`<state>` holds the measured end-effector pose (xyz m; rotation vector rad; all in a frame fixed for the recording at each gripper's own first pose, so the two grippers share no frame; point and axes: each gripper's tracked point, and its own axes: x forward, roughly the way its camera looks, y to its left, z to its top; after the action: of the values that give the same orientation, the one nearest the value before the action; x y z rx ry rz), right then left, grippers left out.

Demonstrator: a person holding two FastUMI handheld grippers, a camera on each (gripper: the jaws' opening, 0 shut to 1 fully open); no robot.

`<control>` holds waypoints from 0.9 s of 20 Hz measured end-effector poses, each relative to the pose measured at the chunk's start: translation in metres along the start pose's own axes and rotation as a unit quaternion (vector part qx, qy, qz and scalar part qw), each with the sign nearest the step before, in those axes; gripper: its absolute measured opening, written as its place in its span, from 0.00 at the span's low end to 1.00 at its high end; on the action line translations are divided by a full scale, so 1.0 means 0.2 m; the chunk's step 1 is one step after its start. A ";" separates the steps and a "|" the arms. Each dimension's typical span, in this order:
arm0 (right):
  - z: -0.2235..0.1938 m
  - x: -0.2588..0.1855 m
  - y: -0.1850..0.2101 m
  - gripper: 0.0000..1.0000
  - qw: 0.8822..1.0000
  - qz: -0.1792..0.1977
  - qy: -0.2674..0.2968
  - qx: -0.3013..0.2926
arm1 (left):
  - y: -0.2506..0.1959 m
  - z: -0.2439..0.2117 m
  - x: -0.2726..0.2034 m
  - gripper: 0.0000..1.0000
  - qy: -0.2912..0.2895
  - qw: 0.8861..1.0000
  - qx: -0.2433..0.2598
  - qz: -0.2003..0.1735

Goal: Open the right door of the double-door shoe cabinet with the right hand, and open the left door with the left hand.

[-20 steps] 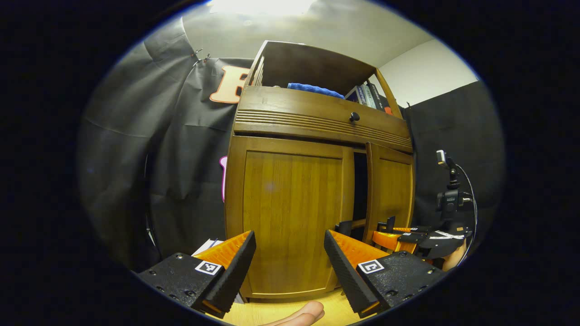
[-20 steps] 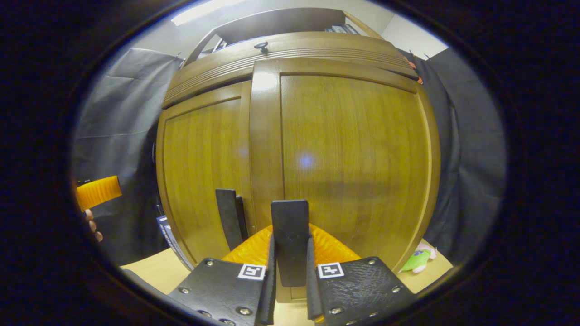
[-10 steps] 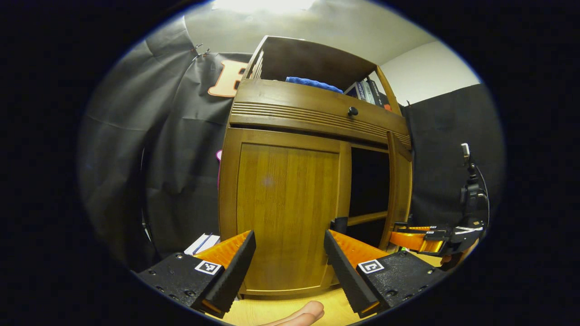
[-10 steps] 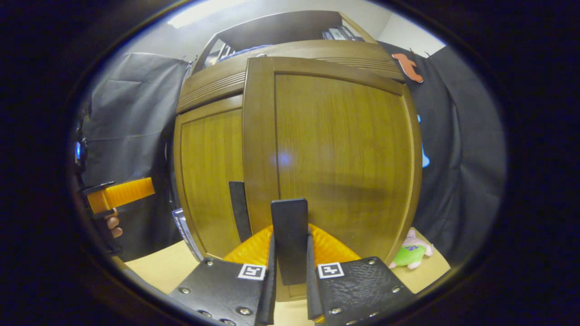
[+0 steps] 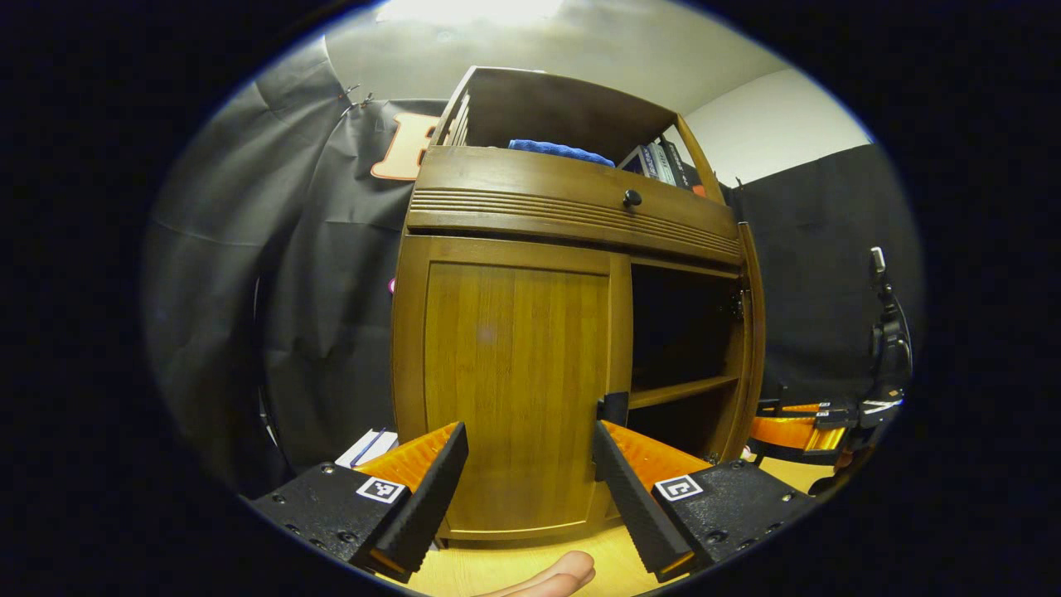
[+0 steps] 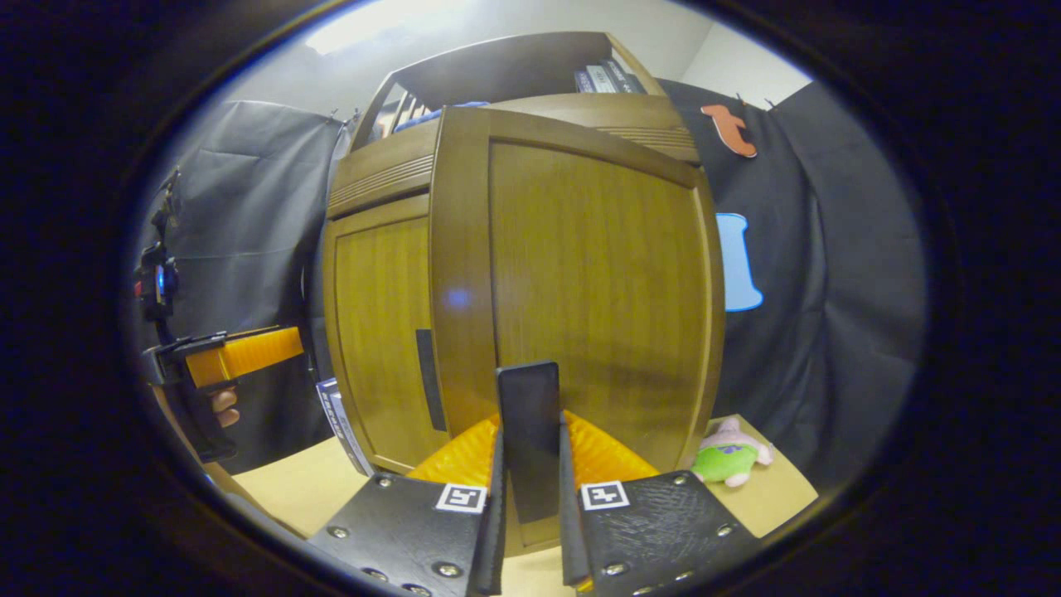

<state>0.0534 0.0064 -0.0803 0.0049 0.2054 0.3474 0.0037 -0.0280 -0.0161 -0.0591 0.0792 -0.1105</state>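
The wooden shoe cabinet (image 5: 572, 207) stands in front of me. In the left gripper view its left door (image 5: 514, 381) is closed, with a dark handle (image 5: 613, 408) at its right edge. The right door (image 5: 750, 332) stands swung out, seen edge-on, baring a dark inside with a shelf (image 5: 680, 390). My left gripper (image 5: 529, 431) is open, a little short of the left door. In the right gripper view my right gripper (image 6: 530, 439) is shut on the right door's handle (image 6: 529, 398), and the right door (image 6: 597, 274) faces me. The left gripper (image 6: 240, 352) shows far left.
Books (image 5: 369, 448) lean at the cabinet's left foot. A blue cloth (image 5: 555, 151) and books (image 5: 663, 162) sit on the top shelf above a drawer knob (image 5: 632, 197). A green and pink plush toy (image 6: 729, 460) lies on the floor at the right. A camera stand (image 5: 887, 332) stands far right.
The right door went from slightly ajar to wide open, pulled by the right gripper shut on its handle. The left gripper stayed open, almost unmoved.
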 end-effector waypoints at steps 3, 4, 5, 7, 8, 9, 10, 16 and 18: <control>0.01 -0.09 -0.07 0.27 0.999 -0.028 -0.007 -0.030 | -0.01 0.00 0.00 0.93 0.000 1.000 -0.001 -0.001; 0.01 -0.12 -0.10 0.27 0.998 -0.040 -0.011 -0.045 | -0.01 0.00 -0.01 0.93 -0.001 1.000 -0.002 0.001; 0.01 -0.15 -0.12 0.27 0.997 -0.051 -0.013 -0.062 | -0.01 -0.01 -0.01 0.93 0.000 1.000 -0.003 0.002; 0.03 -0.20 -0.18 0.27 0.992 -0.079 -0.020 -0.092 | -0.02 -0.02 -0.01 0.93 0.004 1.000 -0.002 0.001; 0.03 -0.22 -0.20 0.27 0.991 -0.090 -0.023 -0.097 | -0.03 -0.02 -0.02 0.94 0.004 1.000 0.001 0.000; 0.02 -0.24 -0.22 0.27 0.990 -0.099 -0.024 -0.100 | -0.03 -0.01 -0.02 0.94 0.001 1.000 0.005 0.001; 0.02 -0.25 -0.22 0.27 0.989 -0.101 -0.027 -0.101 | -0.03 0.00 -0.02 0.94 -0.003 1.000 0.011 0.005; 0.02 -0.32 -0.33 0.12 0.993 -0.111 -0.038 -0.023 | -0.05 -0.02 -0.01 0.93 -0.001 1.000 0.018 0.002; 0.02 -0.36 -0.40 0.12 0.990 -0.131 -0.038 -0.024 | -0.05 -0.03 0.00 0.93 0.001 1.000 0.019 0.003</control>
<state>0.0142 -0.0927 -0.0643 -0.0565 0.1194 0.0891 0.0012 -0.0381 -0.0212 -0.0208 0.0786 -0.1068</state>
